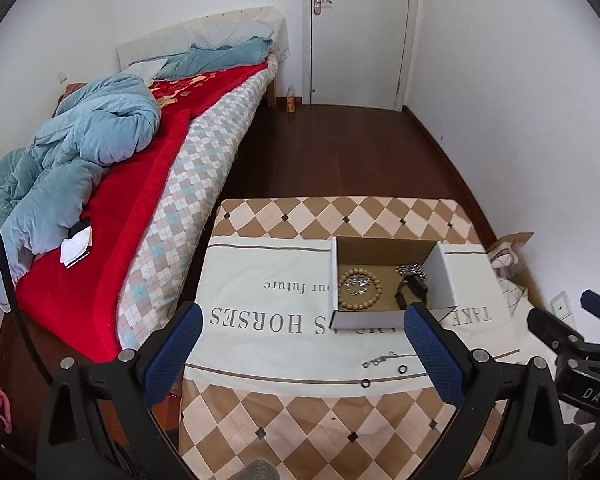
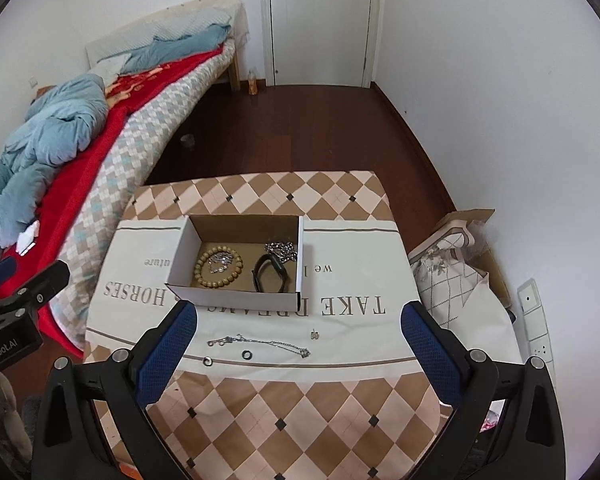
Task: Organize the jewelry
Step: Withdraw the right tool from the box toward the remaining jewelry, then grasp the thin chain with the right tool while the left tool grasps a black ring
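Beside the bed [image 2: 100, 128], a checkered table [image 2: 300, 412] holds a box [image 2: 236, 296]; both tongs [image 1: 300, 344] [image 2: 298, 344] gape empty.

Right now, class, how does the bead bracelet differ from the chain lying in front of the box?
The bead bracelet sits inside the box; the chain lies outside on the cloth.
The bracelet is a closed ring of chunky tan beads; the chain is thin, silver and stretched out in a line.
The bracelet encircles another silver piece; the chain lies near two small rings.
Both are jewelry, and neither is held.

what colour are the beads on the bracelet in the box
Light tan, wood-like; the bead bracelet shows best in the right wrist view.
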`<move>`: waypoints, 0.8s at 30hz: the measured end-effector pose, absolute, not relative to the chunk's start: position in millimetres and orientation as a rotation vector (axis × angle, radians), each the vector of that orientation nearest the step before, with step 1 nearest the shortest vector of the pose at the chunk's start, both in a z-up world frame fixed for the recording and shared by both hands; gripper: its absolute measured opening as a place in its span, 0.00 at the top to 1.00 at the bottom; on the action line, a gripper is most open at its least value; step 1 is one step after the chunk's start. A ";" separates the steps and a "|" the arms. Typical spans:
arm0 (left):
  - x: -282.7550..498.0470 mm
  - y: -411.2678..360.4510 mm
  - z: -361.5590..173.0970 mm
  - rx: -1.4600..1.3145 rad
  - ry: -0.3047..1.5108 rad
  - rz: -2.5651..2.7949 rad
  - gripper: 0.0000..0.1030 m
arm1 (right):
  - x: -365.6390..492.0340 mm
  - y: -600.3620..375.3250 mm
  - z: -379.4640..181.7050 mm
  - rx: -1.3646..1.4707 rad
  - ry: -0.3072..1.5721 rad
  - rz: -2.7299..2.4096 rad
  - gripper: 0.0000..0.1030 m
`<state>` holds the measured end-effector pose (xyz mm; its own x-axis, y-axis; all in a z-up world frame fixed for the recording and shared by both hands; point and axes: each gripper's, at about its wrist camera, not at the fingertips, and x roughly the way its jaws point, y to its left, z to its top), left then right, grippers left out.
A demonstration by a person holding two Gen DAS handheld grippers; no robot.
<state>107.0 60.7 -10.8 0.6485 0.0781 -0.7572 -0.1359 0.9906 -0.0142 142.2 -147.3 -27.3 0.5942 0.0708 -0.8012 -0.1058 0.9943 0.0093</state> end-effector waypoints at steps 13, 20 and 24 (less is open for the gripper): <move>116.6 57.5 -73.0 -0.048 0.943 0.184 0.00 | 150.0 -177.8 -101.8 0.043 1.032 0.065 0.00; 132.8 55.7 -137.4 0.050 1.023 0.288 0.00 | 172.6 -196.2 -186.4 0.069 1.159 0.039 0.38; 137.1 58.5 -161.1 0.062 1.069 0.309 0.00 | 182.4 -188.8 -218.6 0.089 1.188 0.079 0.39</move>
